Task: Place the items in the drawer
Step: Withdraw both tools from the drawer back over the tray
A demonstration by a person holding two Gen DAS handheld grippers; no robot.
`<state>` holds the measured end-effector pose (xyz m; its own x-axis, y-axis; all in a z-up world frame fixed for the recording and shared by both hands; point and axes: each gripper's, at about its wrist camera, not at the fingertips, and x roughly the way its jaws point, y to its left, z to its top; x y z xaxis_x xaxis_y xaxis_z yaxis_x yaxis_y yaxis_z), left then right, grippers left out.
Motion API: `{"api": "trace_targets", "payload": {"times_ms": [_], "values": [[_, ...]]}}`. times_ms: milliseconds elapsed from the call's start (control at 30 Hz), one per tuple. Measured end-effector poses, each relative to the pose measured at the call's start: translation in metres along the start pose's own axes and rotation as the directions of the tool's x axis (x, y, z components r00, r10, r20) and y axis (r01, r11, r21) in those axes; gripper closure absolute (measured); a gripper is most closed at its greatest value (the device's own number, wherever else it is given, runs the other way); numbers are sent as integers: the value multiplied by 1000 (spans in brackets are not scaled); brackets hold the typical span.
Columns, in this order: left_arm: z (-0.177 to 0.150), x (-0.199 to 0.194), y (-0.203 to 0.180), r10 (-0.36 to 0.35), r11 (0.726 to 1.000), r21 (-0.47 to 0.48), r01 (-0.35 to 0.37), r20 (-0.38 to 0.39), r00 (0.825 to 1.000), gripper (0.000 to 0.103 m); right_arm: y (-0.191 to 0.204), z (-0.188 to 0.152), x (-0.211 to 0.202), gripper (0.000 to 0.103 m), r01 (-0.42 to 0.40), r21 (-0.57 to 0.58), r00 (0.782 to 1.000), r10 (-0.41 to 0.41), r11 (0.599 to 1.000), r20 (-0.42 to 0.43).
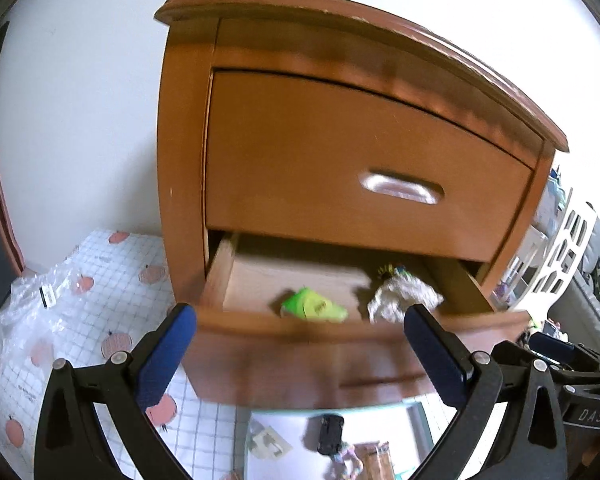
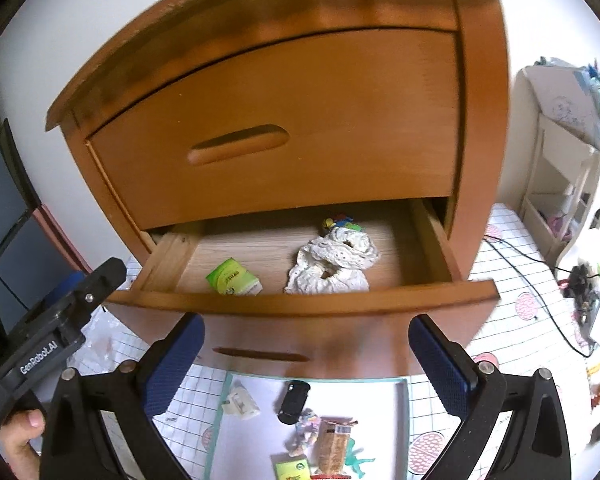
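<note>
Both grippers hover before the nightstand's open lower drawer (image 2: 300,300), the left gripper (image 1: 300,356) and right gripper (image 2: 306,364) each spread wide and empty. Inside lie a green packet (image 2: 233,278), a crumpled white lace cloth (image 2: 334,266) and, behind it, something small and colourful, perhaps a toy, half hidden. Only the right view shows a hand (image 2: 18,440) holding the left gripper, and the tray (image 2: 402,408) of remaining items clearly.
</note>
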<state>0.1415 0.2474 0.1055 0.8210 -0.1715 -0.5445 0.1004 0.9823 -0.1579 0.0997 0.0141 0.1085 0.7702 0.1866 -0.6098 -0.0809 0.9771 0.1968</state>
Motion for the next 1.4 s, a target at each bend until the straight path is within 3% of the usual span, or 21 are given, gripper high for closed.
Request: {"api": "trace_targets", "payload": {"times_ms": [167,400,500,700,867,1400], "values": [[-35,-2,-1,-34,999,-13,34,-62,997,0,-7,-32,-7,0,-13,22,1000,13,1000,6],[-83,13,5,-53,998,-26,49,-160,986,0,-23,-79,4,0,-34,72,997,39,997,-63],[-94,18,8,-71,997,-27,67,-166,984,0,-29,-94,12,0,-13,74,995,20,997,-97],[-103,25,12,-73,997,-17,71,-162,984,0,-29,-109,22,0,1,35,991,3,999,-135],[-114,34,15,-77,997,-25,73,-213,974,0,-28,-120,37,0,15,24,982,-11,1000,-190],[-143,54,17,-82,997,-15,81,-275,958,0,-40,-159,83,0,25,66,949,-3,998,-316]]}}
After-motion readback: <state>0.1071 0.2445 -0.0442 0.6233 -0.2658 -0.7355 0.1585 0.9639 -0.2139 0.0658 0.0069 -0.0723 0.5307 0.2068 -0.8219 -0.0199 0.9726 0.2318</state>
